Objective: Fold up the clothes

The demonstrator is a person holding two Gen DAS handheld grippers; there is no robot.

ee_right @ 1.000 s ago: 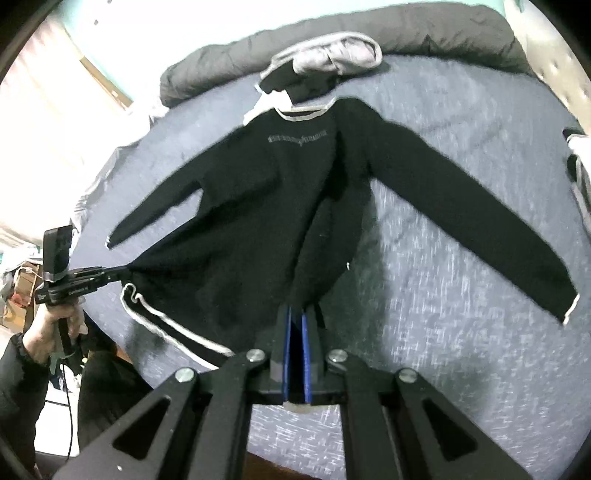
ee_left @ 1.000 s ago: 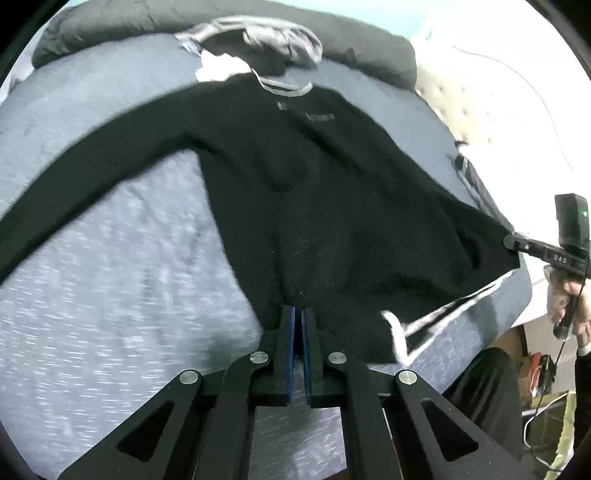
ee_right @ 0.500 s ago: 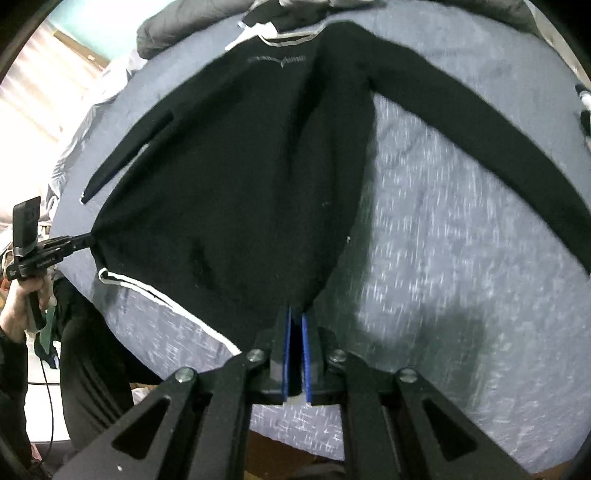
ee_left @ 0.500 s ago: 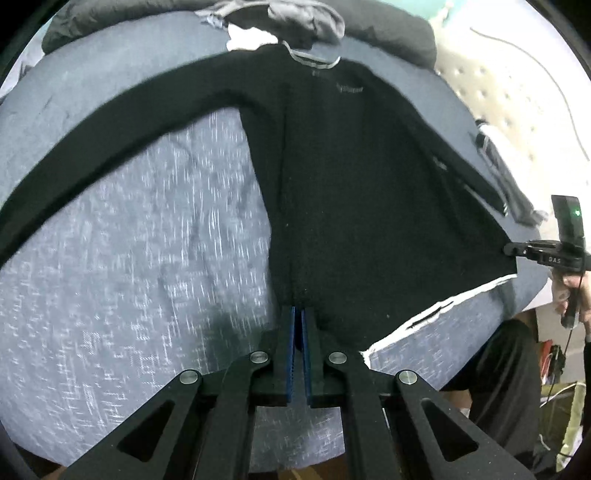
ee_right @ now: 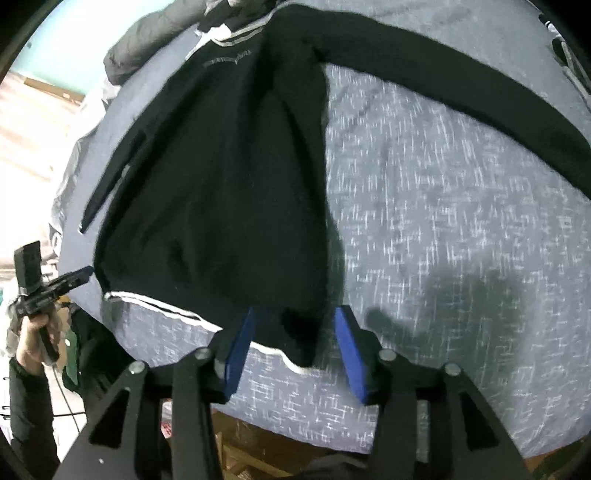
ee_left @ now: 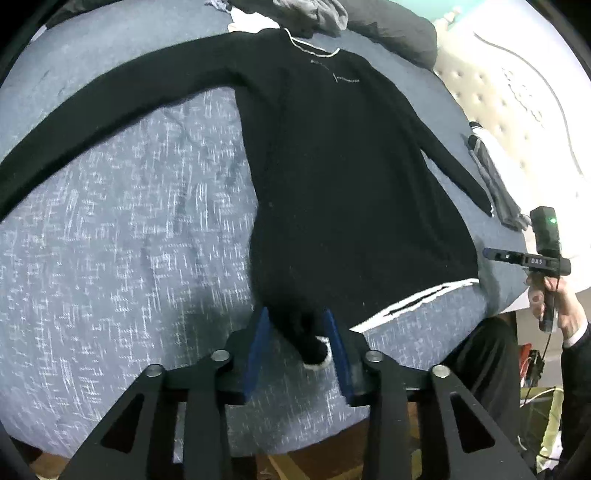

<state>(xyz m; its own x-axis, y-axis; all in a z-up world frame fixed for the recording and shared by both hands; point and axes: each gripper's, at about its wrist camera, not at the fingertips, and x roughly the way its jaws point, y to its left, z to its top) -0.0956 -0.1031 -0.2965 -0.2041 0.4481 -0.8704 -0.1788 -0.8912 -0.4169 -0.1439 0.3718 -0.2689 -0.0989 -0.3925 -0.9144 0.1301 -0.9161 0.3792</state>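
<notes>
We see a blue-grey heathered bedspread (ee_left: pixel 129 240) covering the bed, a dark grey duvet (ee_left: pixel 395 29) bunched along the far edge, a cream tufted headboard (ee_left: pixel 491 99) at right. Brown wooden floor (ee_right: pixel 255 461) shows below the near bed edge, teal wall (ee_right: pixel 74 44) far left.

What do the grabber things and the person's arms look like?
Each gripper, left and right, has black slotted arms with silver bolts and flat blue pads. From afar, one shows white letters and a camera block with a green light. The sleeves are dark.
</notes>
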